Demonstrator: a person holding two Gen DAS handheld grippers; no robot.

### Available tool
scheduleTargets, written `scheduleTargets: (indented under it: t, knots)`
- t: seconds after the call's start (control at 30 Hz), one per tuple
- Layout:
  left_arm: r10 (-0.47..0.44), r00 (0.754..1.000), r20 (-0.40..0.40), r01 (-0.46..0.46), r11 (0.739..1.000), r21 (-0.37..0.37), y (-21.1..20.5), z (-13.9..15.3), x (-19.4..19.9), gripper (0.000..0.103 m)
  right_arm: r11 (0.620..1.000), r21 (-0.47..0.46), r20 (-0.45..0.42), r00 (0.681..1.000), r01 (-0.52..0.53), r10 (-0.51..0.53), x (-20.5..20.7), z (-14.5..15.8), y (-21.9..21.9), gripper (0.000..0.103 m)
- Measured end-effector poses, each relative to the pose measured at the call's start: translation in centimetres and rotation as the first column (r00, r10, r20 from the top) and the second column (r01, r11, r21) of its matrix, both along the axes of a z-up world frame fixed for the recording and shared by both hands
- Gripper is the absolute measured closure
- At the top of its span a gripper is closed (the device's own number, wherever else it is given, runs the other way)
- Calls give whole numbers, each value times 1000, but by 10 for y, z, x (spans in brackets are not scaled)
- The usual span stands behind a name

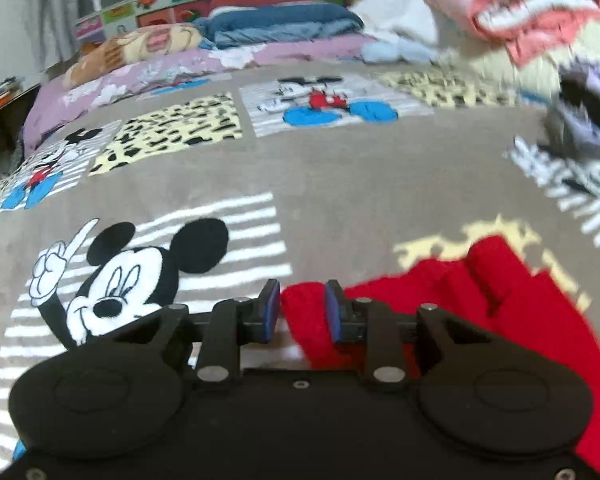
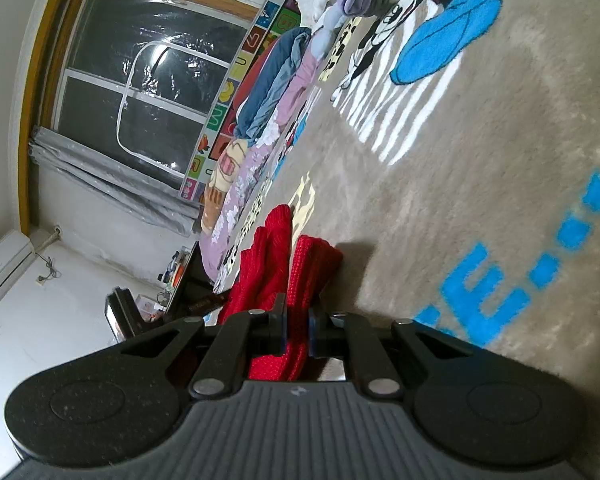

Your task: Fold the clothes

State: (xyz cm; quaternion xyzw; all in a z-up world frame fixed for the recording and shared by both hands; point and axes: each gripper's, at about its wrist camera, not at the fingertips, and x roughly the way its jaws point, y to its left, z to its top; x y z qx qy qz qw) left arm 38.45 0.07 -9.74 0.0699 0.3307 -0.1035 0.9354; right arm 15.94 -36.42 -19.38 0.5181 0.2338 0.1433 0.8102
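A red knitted garment (image 1: 472, 300) lies bunched on the grey Mickey Mouse blanket (image 1: 340, 168). My left gripper (image 1: 302, 308) has its blue pads on either side of one red edge, which fills the gap between them. In the right wrist view my right gripper (image 2: 297, 324) is shut on another edge of the red garment (image 2: 276, 264) and holds it low over the blanket (image 2: 480, 184). That view is rolled on its side.
A pile of unfolded clothes, pink (image 1: 532, 4), white and purple-grey (image 1: 588, 120), sits at the far right of the bed. Folded blue (image 1: 284, 24) and lilac bedding lies along the far edge by a window (image 2: 140, 80). A desk edge (image 2: 180, 276) stands beyond the bed.
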Motion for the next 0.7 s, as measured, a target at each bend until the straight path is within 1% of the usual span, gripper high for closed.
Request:
scheduleTargets:
  t: [0.07,0.1,0.17,0.23,0.27,0.3,0.33,0.4,0.43,0.47,0.5,0.53,0.57,0.6,0.63,0.7]
  knots:
    - [-16,1000,-3,16,999,-39,-2,4,-3,79,1000,-1,-1,1000,0,0,1,1,0,92]
    - [-26,1000,-2,26,999,-41,-5,5,-5,79,1000,0,-1,1000,0,0,1,0,0,92]
    - [-49,998,-36,48,998,-32,-11,0,-4,79,1000,1,-1,1000,-1,1,1,0,-1,92]
    - [-81,991,-108,82,997,-1,-16,-15,0,79,1000,2,-1,1000,-1,1,1,0,-1,92]
    - [-94,989,-110,95,995,5,-16,-19,-1,79,1000,3,-1,1000,-1,1,2,0,0,92]
    - [-89,992,-94,87,996,-28,-11,-16,-2,79,1000,1,-2,1000,-2,2,2,0,0,92]
    - [-77,995,-71,71,994,-79,-5,-10,-4,79,1000,0,-4,1000,-3,3,2,0,0,92]
    - [-52,999,-3,51,984,-173,7,1,-9,79,1000,-2,-5,1000,-5,5,3,0,0,92]
    - [-39,999,1,39,980,-194,10,2,-9,79,1000,-2,-5,1000,-5,5,3,0,0,92]
    - [-29,999,-19,24,981,-190,10,0,-5,79,1000,-2,-5,1000,-4,4,3,0,0,92]
    - [-35,998,-50,26,987,-158,5,-6,-1,79,1000,-2,-5,1000,-4,4,3,0,0,92]
    - [-55,994,-90,46,994,-98,-2,-15,4,79,1000,-3,-5,1000,-5,5,3,0,0,92]
    - [-79,992,-99,74,996,-52,-9,-19,6,79,1000,-4,-5,1000,-6,6,4,0,0,92]
    - [-95,991,-91,93,995,-32,-12,-18,6,79,1000,-6,-6,1000,-8,8,4,0,1,92]
    - [-87,992,-87,83,995,-51,-10,-13,6,79,1000,-7,-7,1000,-10,10,5,0,1,92]
    - [-62,998,-33,58,990,-126,2,1,-3,79,1000,-11,-8,1000,-11,11,5,0,2,92]
